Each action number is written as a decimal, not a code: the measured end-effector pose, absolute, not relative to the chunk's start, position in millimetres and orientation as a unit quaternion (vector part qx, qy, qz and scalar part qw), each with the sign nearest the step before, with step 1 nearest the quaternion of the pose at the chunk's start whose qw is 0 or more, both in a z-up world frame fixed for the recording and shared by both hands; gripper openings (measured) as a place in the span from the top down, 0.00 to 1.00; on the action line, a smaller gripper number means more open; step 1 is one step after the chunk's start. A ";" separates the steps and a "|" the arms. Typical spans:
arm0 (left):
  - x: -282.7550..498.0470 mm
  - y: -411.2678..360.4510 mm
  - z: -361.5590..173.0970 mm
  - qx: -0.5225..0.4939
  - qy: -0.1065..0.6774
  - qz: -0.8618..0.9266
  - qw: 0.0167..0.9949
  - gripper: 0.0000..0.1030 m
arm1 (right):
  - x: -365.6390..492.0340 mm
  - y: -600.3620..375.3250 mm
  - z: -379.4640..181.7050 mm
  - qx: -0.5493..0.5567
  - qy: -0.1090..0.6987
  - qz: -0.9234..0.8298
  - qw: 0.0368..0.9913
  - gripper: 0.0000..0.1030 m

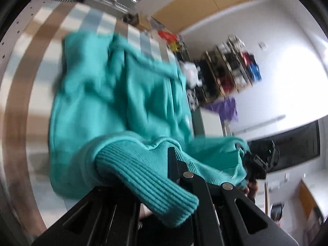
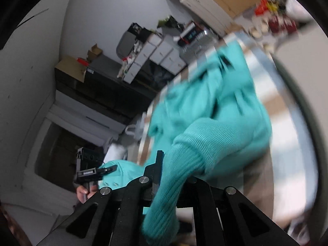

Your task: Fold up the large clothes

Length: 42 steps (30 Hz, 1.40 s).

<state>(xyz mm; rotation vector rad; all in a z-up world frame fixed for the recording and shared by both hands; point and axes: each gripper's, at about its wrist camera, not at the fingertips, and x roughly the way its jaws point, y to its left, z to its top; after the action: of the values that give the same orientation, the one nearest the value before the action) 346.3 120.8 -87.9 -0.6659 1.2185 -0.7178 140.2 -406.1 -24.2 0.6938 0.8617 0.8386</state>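
Note:
A teal knit sweater (image 1: 114,94) hangs over a striped table (image 1: 26,94); it also shows in the right wrist view (image 2: 221,106). My left gripper (image 1: 162,164) is shut on a ribbed cuff (image 1: 147,180) of the sweater and holds it up. My right gripper (image 2: 174,170) is shut on another ribbed cuff (image 2: 176,180). Each gripper appears in the other's view, the right gripper (image 1: 254,164) and the left gripper (image 2: 106,169), both clamped on teal fabric. Both views are tilted and blurred.
The striped tablecloth (image 2: 287,123) lies under the sweater. Shelves with coloured items (image 1: 231,69) stand against a white wall. White drawer cabinets (image 2: 160,55) and a dark cabinet (image 2: 98,86) stand behind. Cardboard panels (image 1: 205,0) lean farther back.

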 end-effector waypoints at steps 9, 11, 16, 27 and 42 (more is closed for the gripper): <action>489.5 114.6 -120.4 -0.323 0.579 -0.245 0.707 0.99 | 340.0 -361.1 -11.1 0.292 0.507 0.275 0.762 0.94; 510.7 116.5 -137.5 -0.334 0.590 -0.230 0.698 0.99 | 378.4 -352.0 -30.6 0.286 0.539 0.246 0.753 0.94; 555.1 124.0 -182.0 -0.367 0.611 -0.198 0.673 0.99 | 442.8 -346.0 -83.9 0.332 0.572 0.233 0.713 0.94; 518.4 145.7 -151.8 -0.329 0.578 -0.248 0.705 0.10 | 420.8 -397.4 -86.4 0.368 0.427 0.320 0.761 0.16; 476.7 146.8 -190.8 -0.274 0.597 -0.194 0.728 0.60 | 403.8 -337.9 -93.0 0.110 0.443 0.267 0.849 0.48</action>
<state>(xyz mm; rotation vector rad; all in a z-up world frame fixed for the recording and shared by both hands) 476.7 146.8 -190.8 -0.6040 1.3165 -0.4266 403.8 -337.9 -93.0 0.2326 0.9340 0.5623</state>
